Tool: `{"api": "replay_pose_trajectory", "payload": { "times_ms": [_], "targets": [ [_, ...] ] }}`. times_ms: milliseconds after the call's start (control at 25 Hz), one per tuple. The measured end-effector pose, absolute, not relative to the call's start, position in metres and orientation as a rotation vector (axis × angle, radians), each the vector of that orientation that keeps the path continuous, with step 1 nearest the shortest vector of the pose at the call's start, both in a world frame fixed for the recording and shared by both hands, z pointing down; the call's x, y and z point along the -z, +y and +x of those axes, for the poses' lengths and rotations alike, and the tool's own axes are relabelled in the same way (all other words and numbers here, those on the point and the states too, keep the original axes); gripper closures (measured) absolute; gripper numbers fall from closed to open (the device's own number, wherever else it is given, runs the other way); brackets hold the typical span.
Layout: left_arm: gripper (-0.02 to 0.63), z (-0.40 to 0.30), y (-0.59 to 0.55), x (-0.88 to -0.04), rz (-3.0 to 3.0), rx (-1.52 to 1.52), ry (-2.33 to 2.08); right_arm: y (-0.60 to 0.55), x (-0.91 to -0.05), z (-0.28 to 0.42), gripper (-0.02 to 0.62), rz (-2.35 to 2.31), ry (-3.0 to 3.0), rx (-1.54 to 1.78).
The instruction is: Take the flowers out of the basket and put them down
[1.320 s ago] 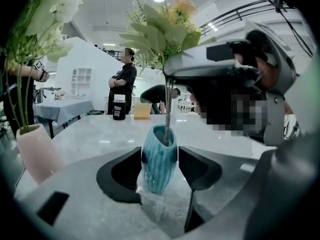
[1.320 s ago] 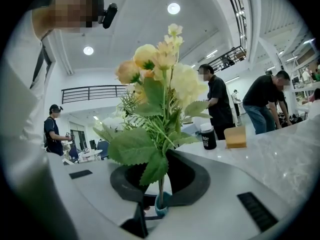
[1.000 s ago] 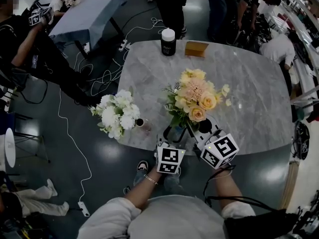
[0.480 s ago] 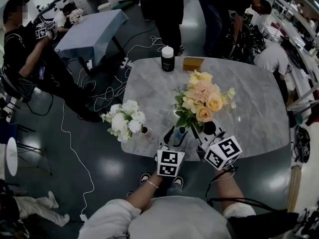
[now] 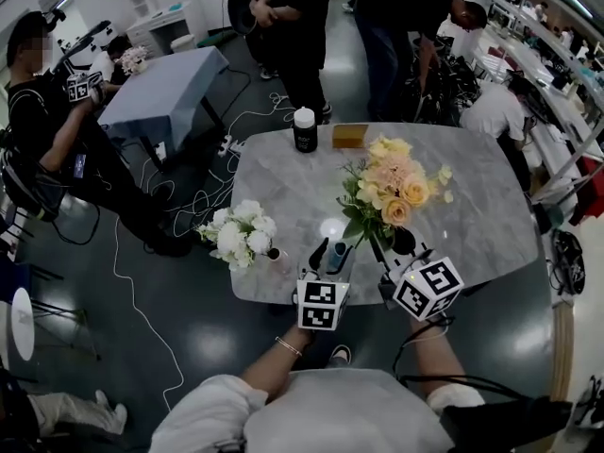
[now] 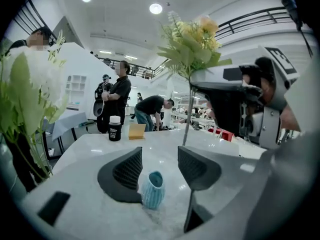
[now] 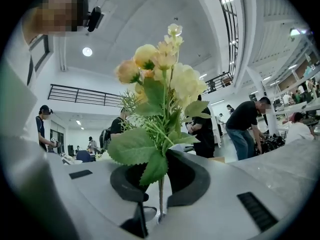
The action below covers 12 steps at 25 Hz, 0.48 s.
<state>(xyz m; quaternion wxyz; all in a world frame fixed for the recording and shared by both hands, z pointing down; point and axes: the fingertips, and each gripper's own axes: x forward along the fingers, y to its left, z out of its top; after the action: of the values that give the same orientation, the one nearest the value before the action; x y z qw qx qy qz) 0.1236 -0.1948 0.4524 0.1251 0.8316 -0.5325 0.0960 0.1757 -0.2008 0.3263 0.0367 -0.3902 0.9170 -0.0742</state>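
Observation:
A yellow and peach bouquet is upright over the marble table, its stems clamped in my right gripper. In the right gripper view the stem runs down between the narrowed jaws of that gripper, and the leaves hide the pads. My left gripper has a small, empty blue vase between its jaws. The vase leans on the left jaw and sits above the table top. From the left gripper I see the bouquet hanging clear of the vase.
A white bouquet in a small vase stands near the table's left front edge. A black bottle and a wooden box stand at the far edge. People stand around, and cables run across the floor by a blue-covered table.
Both grippers have risen, one carrying the vase and the other the bouquet. The head view has pulled up and away from the table. The bouquet has shifted slightly right of the vase.

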Motion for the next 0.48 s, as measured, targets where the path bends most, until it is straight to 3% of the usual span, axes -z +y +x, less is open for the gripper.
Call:
{"api": "replay_pose_trajectory", "payload": {
  "times_ms": [480],
  "targets": [
    [0.559, 0.128, -0.175, -0.43, 2.538, -0.297, -1.482, -0.155, -0.344, 0.201, 0.546, -1.428, 2.692, 0.32]
  ]
}}
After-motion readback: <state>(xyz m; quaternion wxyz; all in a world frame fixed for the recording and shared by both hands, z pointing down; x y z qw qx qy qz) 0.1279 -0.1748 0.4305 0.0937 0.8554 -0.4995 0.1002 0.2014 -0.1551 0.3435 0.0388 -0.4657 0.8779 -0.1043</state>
